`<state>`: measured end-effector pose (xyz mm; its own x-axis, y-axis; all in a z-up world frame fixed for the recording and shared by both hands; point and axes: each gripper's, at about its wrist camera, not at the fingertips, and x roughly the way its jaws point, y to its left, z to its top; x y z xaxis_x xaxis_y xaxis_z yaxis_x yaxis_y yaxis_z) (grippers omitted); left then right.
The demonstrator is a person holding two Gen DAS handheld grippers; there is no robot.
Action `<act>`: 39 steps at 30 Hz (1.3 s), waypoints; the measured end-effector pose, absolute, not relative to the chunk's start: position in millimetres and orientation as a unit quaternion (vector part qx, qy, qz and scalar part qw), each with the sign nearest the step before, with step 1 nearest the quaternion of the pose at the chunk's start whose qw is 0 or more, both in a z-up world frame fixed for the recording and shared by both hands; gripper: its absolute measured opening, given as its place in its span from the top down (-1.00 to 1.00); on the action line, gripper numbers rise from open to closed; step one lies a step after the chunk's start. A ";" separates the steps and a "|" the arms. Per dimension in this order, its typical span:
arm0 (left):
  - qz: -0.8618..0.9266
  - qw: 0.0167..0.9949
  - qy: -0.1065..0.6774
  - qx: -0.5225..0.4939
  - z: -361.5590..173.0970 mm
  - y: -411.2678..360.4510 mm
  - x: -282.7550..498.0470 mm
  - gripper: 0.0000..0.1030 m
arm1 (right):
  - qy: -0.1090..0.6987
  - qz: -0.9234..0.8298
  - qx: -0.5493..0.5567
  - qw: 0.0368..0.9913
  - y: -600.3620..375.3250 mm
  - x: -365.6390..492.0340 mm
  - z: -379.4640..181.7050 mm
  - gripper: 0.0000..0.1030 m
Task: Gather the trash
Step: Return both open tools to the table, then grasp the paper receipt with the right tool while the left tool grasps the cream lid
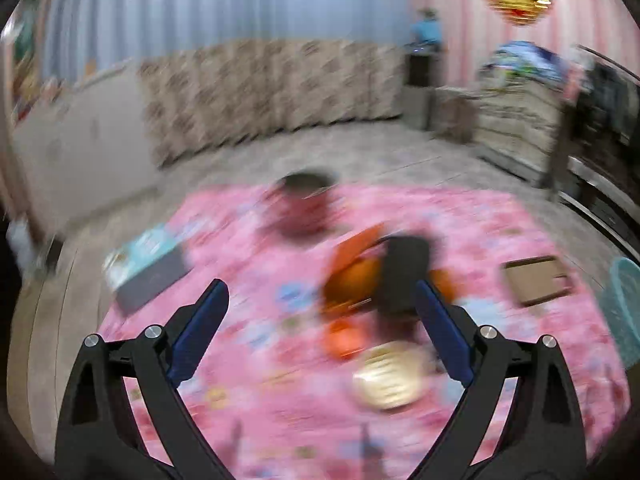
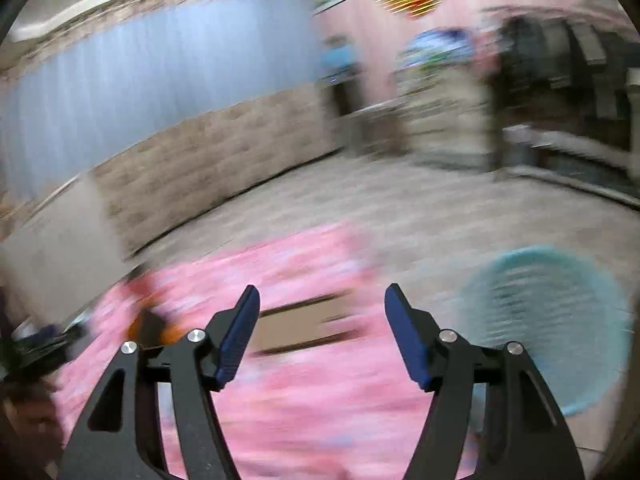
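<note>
Trash lies blurred on the pink table (image 1: 500, 216): one brown cardboard piece (image 1: 538, 282), one teal-topped box (image 1: 146, 260); left tool (image 1: 322, 304) and right tool (image 2: 322, 308) both gape, holding nothing

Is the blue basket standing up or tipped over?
Standing up, it looks like. In the right wrist view the teal basket sits on the floor beside the pink mat, its round mouth facing upward. Blur hides what's inside.

Blurred view. Right tool (image 2: 322, 296) open, nothing between its blue pads, over pink floral cloth (image 2: 304, 412). Flat cardboard piece (image 2: 304, 324) just ahead. Teal basket (image 2: 548, 320) on floor (image 2: 400, 208) to the right.
</note>
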<state>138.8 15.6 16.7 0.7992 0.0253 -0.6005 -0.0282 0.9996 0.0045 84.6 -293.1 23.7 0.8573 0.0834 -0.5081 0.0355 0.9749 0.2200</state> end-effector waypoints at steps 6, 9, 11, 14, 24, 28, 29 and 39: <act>0.030 0.935 0.352 -0.040 6.3 74.4 152.3 -0.77 | 0.360 0.049 0.019 0.931 -179.1 133.8 -32.8 -0.35; 0.011 0.938 0.341 -0.065 13.4 71.8 148.3 -0.77 | 0.378 0.042 0.005 0.925 -154.8 143.3 -50.0 -0.36; -0.004 0.940 0.338 -0.055 13.2 61.2 142.3 -0.77 | 0.382 0.041 0.000 0.923 -148.8 149.2 -53.9 -0.37; -0.013 0.940 0.340 -0.022 9.3 50.0 142.6 -0.77 | 0.388 0.027 -0.012 0.921 -138.8 156.8 -65.4 -0.37; -0.030 0.936 0.351 -0.030 2.4 48.5 143.3 -0.77 | 0.367 0.041 -0.008 0.929 -150.6 138.7 -47.1 0.25; -0.043 0.930 0.364 -0.010 -5.1 34.6 143.9 -0.79 | 0.364 0.059 -0.005 0.930 -157.7 133.6 -40.7 0.30; -0.044 0.928 0.369 -0.001 -7.2 30.4 144.7 -0.79 | 0.371 0.062 0.000 0.927 -159.7 135.2 -43.0 0.33; -0.038 0.923 0.382 0.021 -15.1 14.3 146.0 -0.79 | 0.393 0.115 0.081 0.909 -167.7 148.9 -59.4 0.27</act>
<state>146.0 14.3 -15.1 0.7045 -0.0542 -0.7076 0.0865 0.9962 0.0099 148.9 -167.7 -59.4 0.6651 0.2725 -0.6952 -0.1452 0.9604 0.2376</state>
